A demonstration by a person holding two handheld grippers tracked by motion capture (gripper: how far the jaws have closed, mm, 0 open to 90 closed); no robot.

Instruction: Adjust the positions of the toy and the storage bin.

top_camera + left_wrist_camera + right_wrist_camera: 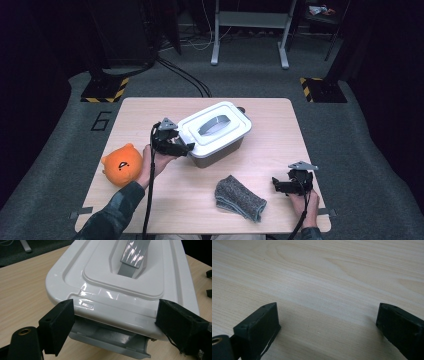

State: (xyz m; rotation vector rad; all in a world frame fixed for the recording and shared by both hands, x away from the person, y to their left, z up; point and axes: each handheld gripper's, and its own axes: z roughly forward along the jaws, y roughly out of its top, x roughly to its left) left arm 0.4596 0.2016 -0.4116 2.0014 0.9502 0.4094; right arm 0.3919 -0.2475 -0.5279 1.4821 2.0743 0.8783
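The left tongs (186, 148) stand spread at the near-left end of the white plastic lid (125, 277) of the grey lidded storage box (216, 131), one jaw on either side of its rim, not pinching it. The box sits mid-desk, its lid on, so opening it looks barely begun. The right tongs (278, 185) rest spread over bare light wooden desk (324, 277) at the near right. A folded grey cloth (239, 198) and an orange plush toy (121, 164) lie untouched.
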